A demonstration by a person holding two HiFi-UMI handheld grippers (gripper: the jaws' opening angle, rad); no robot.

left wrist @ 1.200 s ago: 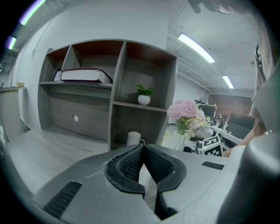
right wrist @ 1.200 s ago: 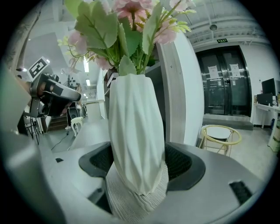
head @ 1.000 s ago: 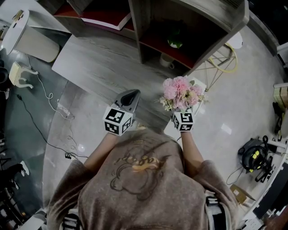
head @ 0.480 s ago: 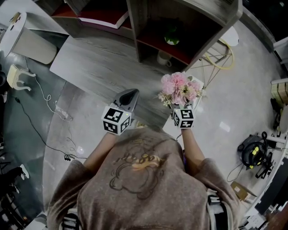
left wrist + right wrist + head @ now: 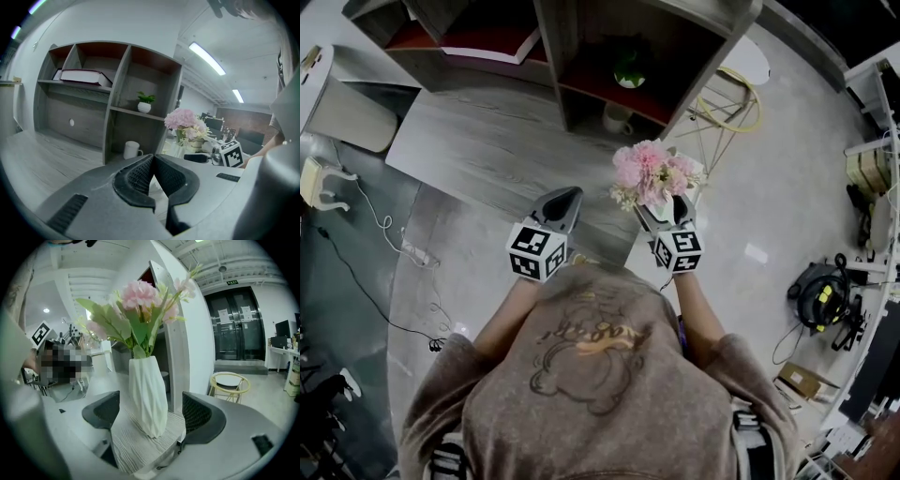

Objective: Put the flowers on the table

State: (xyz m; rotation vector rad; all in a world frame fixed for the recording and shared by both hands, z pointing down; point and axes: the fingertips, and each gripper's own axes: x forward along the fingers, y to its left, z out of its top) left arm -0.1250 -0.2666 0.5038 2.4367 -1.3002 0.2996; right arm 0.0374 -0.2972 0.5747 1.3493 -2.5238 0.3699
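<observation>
**Head view with both gripper views.** The right gripper [image 5: 151, 412] straddles a white faceted vase [image 5: 148, 394] of pink flowers [image 5: 140, 295]. Its jaws are opening, and both pads stand clear of the vase walls. The vase rests upright on the grey wood-grain table [image 5: 478, 141], close to the table's near edge. The left gripper [image 5: 153, 159] is clenched, its pads meeting with nothing between them, and it hovers over the table to the left of the bouquet. At the back of the table stands an open shelf unit [image 5: 117, 93]. It holds a closed book [image 5: 84, 76] on an upper shelf, a small potted plant [image 5: 145, 102] on a middle shelf, and a white mug [image 5: 131, 150] in the lowest compartment. A yellow wire-frame stool [image 5: 229, 383] stands on the pale floor to the right of the table.
</observation>
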